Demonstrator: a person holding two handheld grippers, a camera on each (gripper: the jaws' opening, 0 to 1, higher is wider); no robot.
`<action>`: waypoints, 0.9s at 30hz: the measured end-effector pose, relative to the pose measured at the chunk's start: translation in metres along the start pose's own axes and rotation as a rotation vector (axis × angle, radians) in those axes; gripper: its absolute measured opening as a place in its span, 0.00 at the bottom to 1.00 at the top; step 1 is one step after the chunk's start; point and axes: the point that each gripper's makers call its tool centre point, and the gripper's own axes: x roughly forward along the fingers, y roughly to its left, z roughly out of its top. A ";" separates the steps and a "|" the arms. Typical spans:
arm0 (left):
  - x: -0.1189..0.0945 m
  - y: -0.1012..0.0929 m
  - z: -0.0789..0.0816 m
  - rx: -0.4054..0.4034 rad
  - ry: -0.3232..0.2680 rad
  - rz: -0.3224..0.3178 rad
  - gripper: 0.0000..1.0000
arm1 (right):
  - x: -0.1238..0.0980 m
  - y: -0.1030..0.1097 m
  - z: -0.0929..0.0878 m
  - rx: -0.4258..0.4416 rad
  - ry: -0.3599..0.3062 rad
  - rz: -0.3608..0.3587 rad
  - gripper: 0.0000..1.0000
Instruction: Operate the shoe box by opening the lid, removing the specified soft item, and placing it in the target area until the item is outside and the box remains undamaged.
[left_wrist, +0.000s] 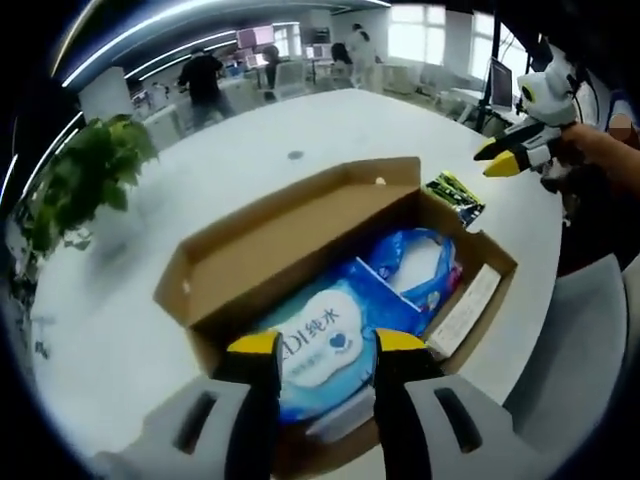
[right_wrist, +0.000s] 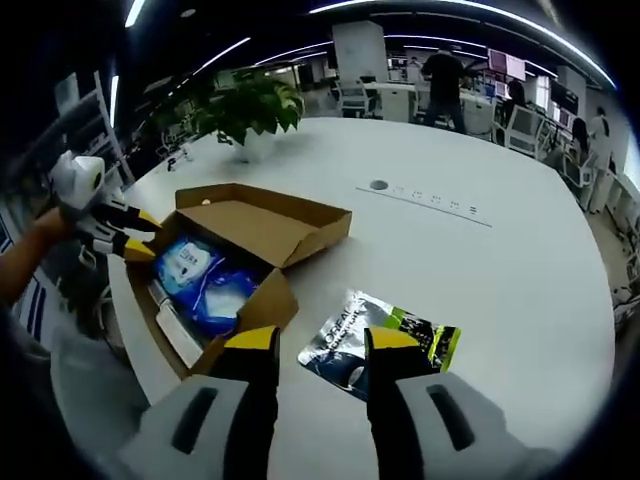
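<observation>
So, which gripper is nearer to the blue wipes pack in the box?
Left. The left gripper hovers right above the wipes pack; the right gripper is outside the box, over a packet.

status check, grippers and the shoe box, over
Left gripper open, poised over blue wipes pack in open shoe box. Right gripper open above foil packet on table. Nothing blocking.

Shoe box (left_wrist: 300, 240) top open, lid flap (left_wrist: 290, 215) blocks far side; table (right_wrist: 480, 270) beyond foil packet (right_wrist: 380, 340) free.
</observation>
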 end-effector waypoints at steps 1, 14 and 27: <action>-0.002 0.002 -0.003 -0.009 0.000 0.006 0.34 | 0.001 0.004 0.001 -0.003 -0.002 0.008 0.31; -0.017 0.031 -0.029 -0.064 0.015 0.091 0.33 | 0.022 0.053 0.010 -0.022 -0.018 0.105 0.31; -0.026 0.052 -0.059 -0.125 0.039 0.141 0.32 | 0.043 0.088 0.011 -0.050 -0.009 0.169 0.32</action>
